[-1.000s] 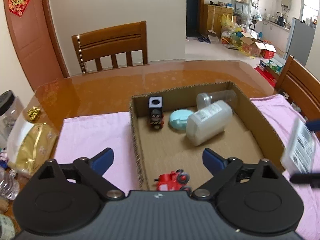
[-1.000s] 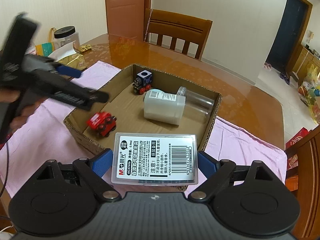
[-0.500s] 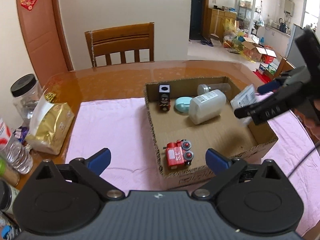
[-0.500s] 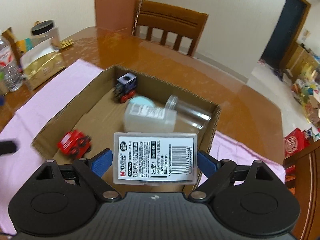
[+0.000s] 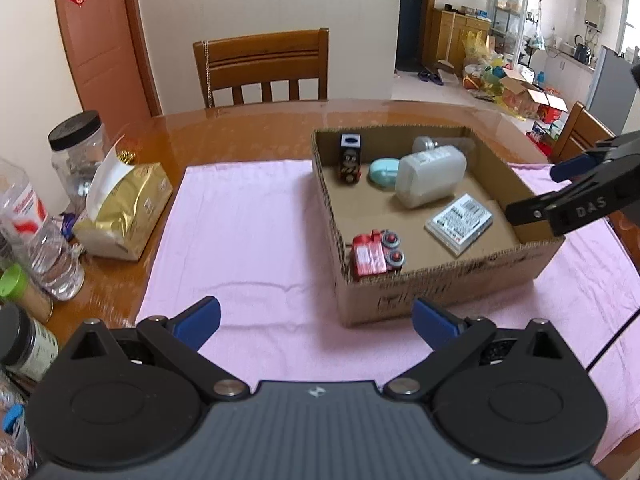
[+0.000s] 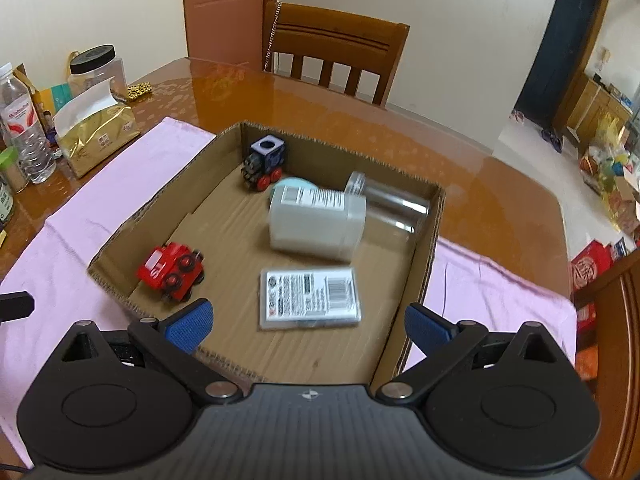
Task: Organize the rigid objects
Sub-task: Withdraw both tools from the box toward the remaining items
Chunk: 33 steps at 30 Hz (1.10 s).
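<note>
An open cardboard box [image 5: 448, 280] [image 6: 424, 248] sits on a pink cloth [image 5: 248, 232]. In it lie a flat clear labelled case [image 5: 459, 224] [image 6: 310, 298], a red toy train [image 5: 374, 255] [image 6: 171, 270], a black toy train [image 5: 350, 158] [image 6: 264, 164], a teal oval case [image 5: 382, 172], a white plastic container [image 5: 430, 178] [image 6: 316, 222] and a clear tube [image 6: 388, 202]. My left gripper [image 5: 316, 318] is open and empty, in front of the box. My right gripper [image 6: 308, 318] [image 5: 536, 196] is open and empty over the box's near right edge, just above the flat case.
At the left of the brown table [image 5: 256, 128] stand a gold tissue pack [image 5: 124, 210], a black-lidded jar [image 5: 78, 148], water bottles [image 5: 36, 236] and small jars. A wooden chair [image 5: 264, 68] stands at the far side, another [image 5: 576, 132] at the right.
My right gripper has opened and let go of the flat case, which now lies in the box. My left gripper has drawn back from the box.
</note>
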Each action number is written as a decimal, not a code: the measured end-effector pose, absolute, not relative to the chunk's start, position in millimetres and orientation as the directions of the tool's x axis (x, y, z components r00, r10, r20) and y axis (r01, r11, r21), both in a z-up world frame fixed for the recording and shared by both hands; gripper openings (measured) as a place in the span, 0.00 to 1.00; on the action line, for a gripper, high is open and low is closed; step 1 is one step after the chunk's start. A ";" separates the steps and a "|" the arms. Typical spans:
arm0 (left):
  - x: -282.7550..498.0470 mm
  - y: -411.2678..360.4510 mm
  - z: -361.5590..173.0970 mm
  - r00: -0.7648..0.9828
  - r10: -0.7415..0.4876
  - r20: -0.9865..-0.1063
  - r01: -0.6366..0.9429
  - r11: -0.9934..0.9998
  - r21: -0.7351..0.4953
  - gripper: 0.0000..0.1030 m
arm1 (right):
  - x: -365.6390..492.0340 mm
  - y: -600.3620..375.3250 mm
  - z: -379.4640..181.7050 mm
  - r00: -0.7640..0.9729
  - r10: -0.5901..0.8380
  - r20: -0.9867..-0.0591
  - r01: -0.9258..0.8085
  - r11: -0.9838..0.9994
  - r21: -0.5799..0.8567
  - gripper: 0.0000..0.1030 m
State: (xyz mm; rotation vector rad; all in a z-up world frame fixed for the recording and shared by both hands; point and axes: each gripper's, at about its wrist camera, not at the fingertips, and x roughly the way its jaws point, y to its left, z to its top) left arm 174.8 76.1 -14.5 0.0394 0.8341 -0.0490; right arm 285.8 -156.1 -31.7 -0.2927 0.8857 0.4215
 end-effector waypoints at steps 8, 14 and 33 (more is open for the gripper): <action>152.2 74.1 -26.5 0.670 -0.002 -0.742 0.031 0.999 0.025 0.99 | 247.2 -162.4 -42.8 0.532 0.264 -0.805 -0.458 0.889 -0.011 1.00; 139.3 69.8 -35.0 0.669 0.014 -0.743 0.031 0.998 0.047 0.99 | 208.5 -164.7 -61.1 0.476 0.315 -0.821 -0.484 0.873 0.054 1.00; 109.6 61.4 -49.9 0.640 -0.020 -0.768 0.036 0.999 0.003 0.99 | 100.8 -147.2 -102.4 0.252 0.380 -0.890 -0.762 0.645 0.060 1.00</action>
